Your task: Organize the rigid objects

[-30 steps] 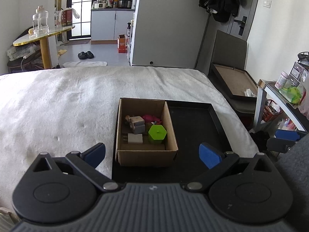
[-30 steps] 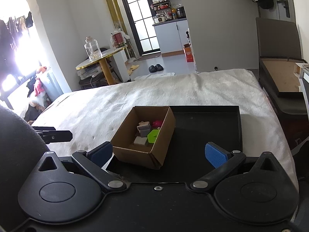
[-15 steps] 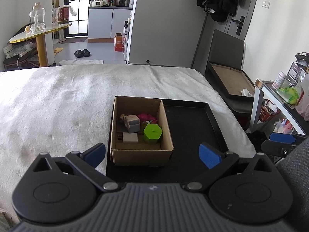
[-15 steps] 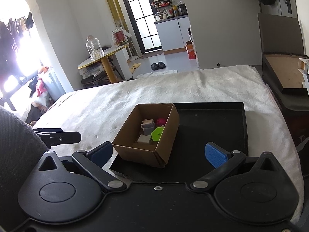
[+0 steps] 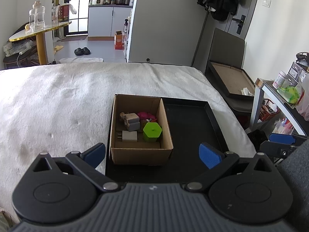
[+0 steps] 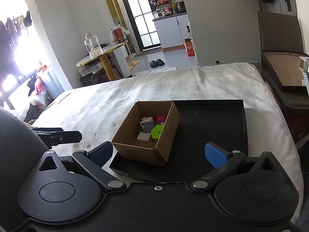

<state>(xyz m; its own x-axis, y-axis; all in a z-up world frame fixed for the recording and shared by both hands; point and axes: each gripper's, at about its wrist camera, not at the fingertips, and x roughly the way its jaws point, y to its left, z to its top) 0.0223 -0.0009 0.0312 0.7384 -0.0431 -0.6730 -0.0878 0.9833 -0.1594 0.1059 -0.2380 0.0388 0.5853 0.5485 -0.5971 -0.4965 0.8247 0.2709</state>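
Both our tongs hang released and empty: the left gripper (image 5: 152,153) and the right gripper (image 6: 158,153) each hold their blue-padded fingers spread wide, short of the open brown cardboard box (image 5: 142,155).

That box sits in the left part of the shallow black rectangular tray (image 5: 193,119), which lies on the white fuzzy blanket (image 5: 58,100). Inside the box we see the rigid pieces packed together:
- a lime-green hexagonal plastic block (image 5: 152,132) against the box's right wall
- a white plug-in charger (image 5: 129,136) to the left of the green block
- two stacked grey adapters (image 5: 132,121) behind the charger
- a pink object (image 5: 145,114) toward the far wall (its shape is unclear)

We judge the wide stance suits reaching in for a piece, with the bare tray floor beside the box a likely place to lay things out.
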